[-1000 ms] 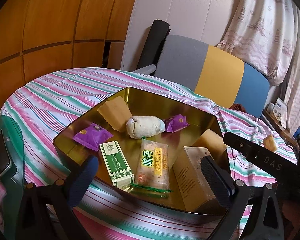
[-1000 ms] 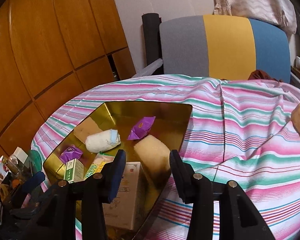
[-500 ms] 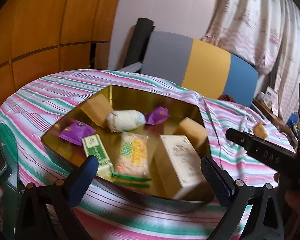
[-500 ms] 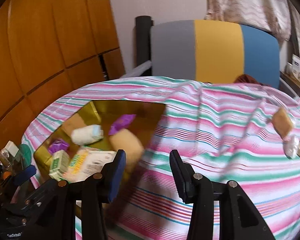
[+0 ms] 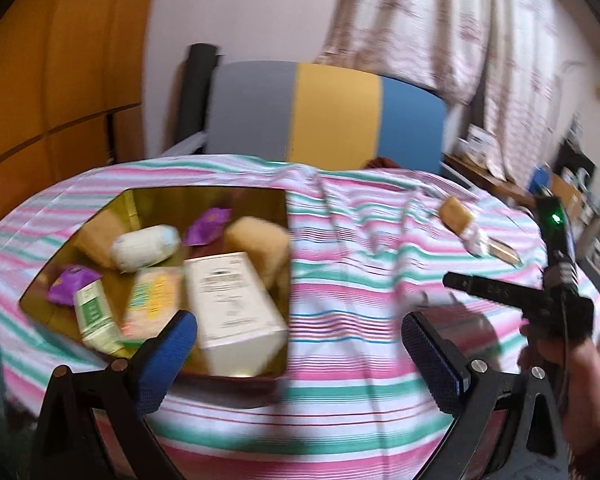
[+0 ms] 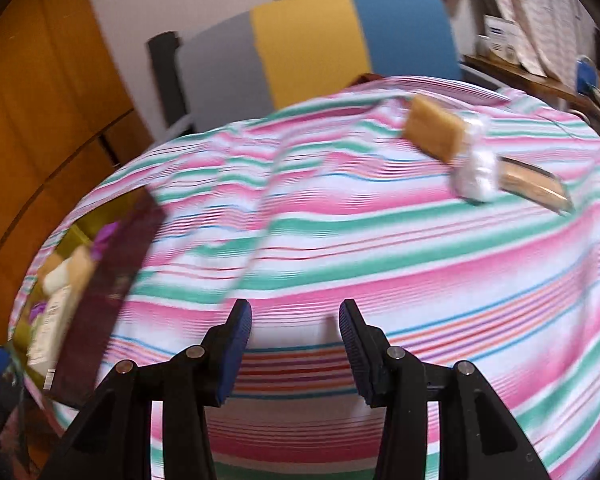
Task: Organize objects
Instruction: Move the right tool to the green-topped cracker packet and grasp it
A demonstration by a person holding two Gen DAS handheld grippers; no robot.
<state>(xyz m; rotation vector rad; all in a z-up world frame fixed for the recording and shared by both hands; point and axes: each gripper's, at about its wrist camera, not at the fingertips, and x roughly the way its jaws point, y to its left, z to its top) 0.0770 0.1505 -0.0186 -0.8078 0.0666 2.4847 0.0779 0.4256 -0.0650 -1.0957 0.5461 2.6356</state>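
Observation:
A gold tray (image 5: 136, 204) on the striped tablecloth holds a white box (image 5: 230, 284), a white roll (image 5: 146, 246), purple packets (image 5: 208, 226), a green box (image 5: 94, 314), a snack pack (image 5: 150, 300) and tan sponges (image 5: 256, 236). The tray (image 6: 112, 276) sits at the left edge of the right wrist view. At the far right of the cloth lie a tan sponge (image 6: 434, 134), a clear-wrapped white item (image 6: 476, 172) and a flat tan packet (image 6: 534, 184). My left gripper (image 5: 300, 348) is open and empty at the tray's near right corner. My right gripper (image 6: 296, 340) hangs open and empty over bare cloth.
A chair with a grey, yellow and blue back (image 5: 328, 116) stands behind the table. Wood panelling (image 5: 56, 80) fills the left, curtains (image 5: 460, 32) the right. A hand holding the right gripper's handle (image 5: 556, 308) shows at the left wrist view's right edge.
Both views have swung to the right: the tray has slid leftwards and the items at the far right of the cloth have come nearer. Neither gripper's jaw gap has changed.

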